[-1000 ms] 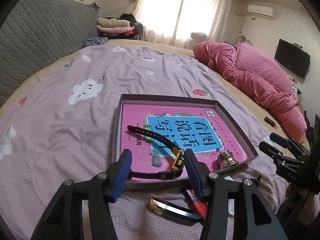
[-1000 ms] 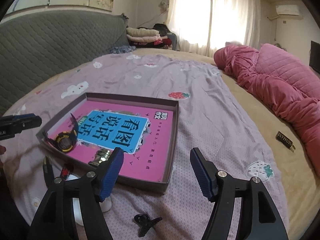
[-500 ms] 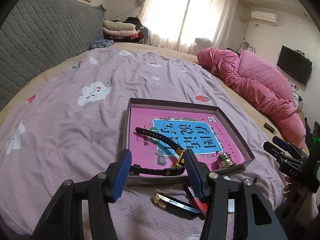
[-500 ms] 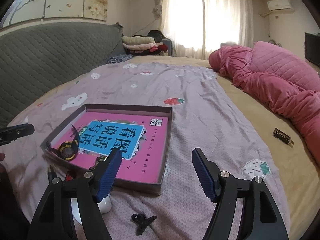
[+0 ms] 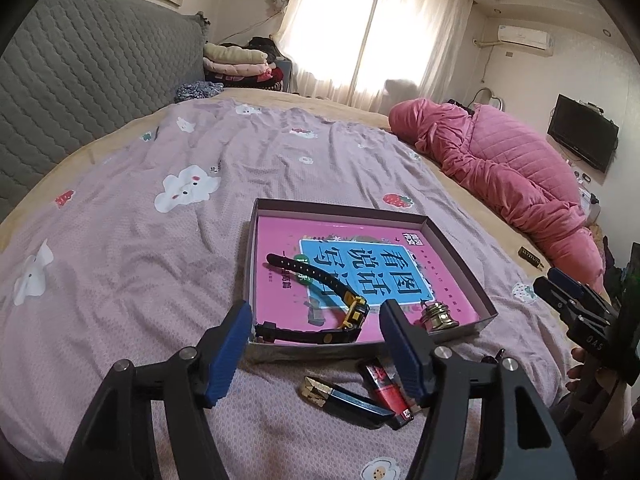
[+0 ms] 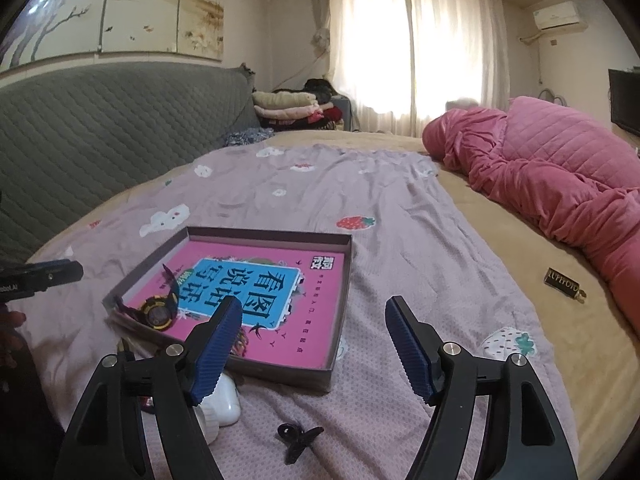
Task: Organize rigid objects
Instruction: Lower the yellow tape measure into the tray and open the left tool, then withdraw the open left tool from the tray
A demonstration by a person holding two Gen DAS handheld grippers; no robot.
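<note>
Watch [image 5: 320, 300] and bell [image 5: 438, 314] lie in the tray [image 5: 460, 256]. My left gripper [image 5: 316, 344] is opening with nothing between its jaws; my right gripper [image 6: 314, 344] is spread and empty. Left on the bed [image 5: 120, 260] by my judgement: lipsticks [image 5: 384, 388], hair clip [image 6: 298, 438], white case [image 6: 224, 404].

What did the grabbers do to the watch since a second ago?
The left gripper let go of the watch, pulled back, and its jaws are opening with nothing between them. The watch, the bell and the box stayed put. The right gripper stayed open and empty.
</note>
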